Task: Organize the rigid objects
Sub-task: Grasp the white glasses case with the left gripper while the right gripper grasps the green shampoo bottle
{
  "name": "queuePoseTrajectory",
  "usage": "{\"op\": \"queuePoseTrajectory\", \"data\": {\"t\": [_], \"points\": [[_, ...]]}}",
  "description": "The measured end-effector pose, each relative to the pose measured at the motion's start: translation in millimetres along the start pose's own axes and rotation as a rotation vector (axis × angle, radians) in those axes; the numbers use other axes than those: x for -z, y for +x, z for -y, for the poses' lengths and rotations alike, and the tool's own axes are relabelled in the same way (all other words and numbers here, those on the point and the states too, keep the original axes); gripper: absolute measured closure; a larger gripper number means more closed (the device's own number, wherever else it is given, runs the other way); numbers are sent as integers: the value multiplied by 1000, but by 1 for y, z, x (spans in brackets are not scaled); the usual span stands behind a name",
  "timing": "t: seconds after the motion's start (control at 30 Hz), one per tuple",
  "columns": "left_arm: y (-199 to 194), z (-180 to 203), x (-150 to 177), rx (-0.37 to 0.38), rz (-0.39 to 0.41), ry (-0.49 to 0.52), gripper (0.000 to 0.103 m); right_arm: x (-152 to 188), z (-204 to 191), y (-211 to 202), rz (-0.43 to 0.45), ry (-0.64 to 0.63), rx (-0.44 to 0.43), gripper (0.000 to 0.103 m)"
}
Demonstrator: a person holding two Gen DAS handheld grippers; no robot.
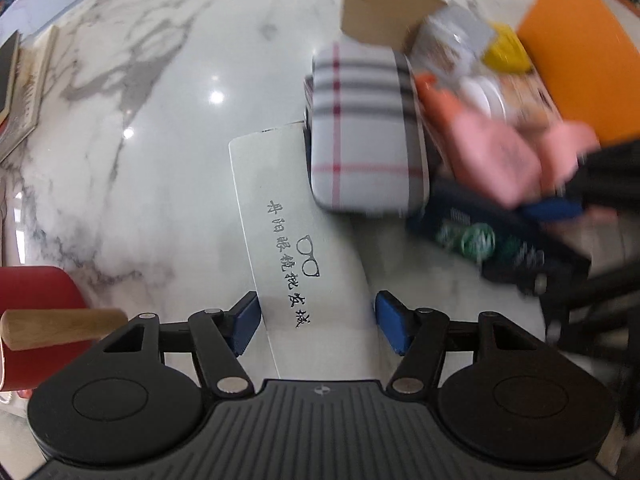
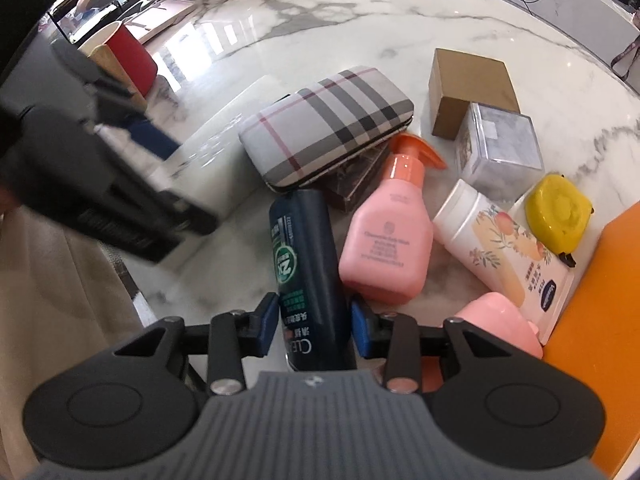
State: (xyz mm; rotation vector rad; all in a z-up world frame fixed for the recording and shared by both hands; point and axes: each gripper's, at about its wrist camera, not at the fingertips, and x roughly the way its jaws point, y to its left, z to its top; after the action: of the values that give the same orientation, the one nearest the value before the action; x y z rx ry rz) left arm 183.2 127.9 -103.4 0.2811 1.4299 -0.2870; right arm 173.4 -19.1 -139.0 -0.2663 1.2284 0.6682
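**Sorting clutter on the marble counter – two hand-held grippers at work**

Left wrist view: left hand-held gripper (image 1: pixel 318 322) sits low over the counter (image 1: pixel 140 120), fingers apart, blue pads either side of a flat white box (image 1: pixel 292 232) w/ black Chinese print & a glasses logo. Left pad looks to touch the box edge; right pad stands just off it, so released, not clamped. Box's far end meets a plaid glasses case (image 1: pixel 366 128), which lies on top of something dark. Beyond: brown cardboard box (image 1: pixel 380 4), orange board (image 1: pixel 580 52) at right. Right side blurred by motion. Red cup w/ wooden handle (image 1: pixel 36 320) at lower left.

Right wrist view: right hand-held gripper (image 2: pixel 314 326) clenched on a dark blue cylindrical bottle (image 2: pixel 306 264), lying lengthwise btwn the pads, cap end toward the plaid case. Just beside it: pink pump bottle (image 2: pixel 390 240) w/ orange nozzle, white printed lotion bottle (image 2: pixel 500 240), yellow round tape measure (image 2: pixel 558 212), clear plastic cube (image 2: pixel 498 148) against the cardboard box. All glossy, hard plastic. Left tool appears blurred at left.
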Motion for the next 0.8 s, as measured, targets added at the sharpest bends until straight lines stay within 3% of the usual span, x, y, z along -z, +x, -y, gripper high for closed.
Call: {"op": "queuePoseTrajectory", "data": {"t": [0.2,0.37,0.57,0.63,0.7,0.8], "points": [[10,-2,-3,-20,-14,-21,25,-3,-1,3,-5,10,21,56],[12,-6,-14,-58,23,-28,17,-3,1,4,-8,19,15,51],[20,-16,-23,-47,42,-68,11,-6,-6,11,-5,-6,10,47],[21,-19,-26,-33,47,-77,13,-6,-7,12,1,-13,16,48],[18,-17,-22,-5,56,-69,30,-5,-8,12,6,-20,25,58],[18,-18,-20,4,65,-96,32,-1,-6,10,19,-14,34,64]]}}
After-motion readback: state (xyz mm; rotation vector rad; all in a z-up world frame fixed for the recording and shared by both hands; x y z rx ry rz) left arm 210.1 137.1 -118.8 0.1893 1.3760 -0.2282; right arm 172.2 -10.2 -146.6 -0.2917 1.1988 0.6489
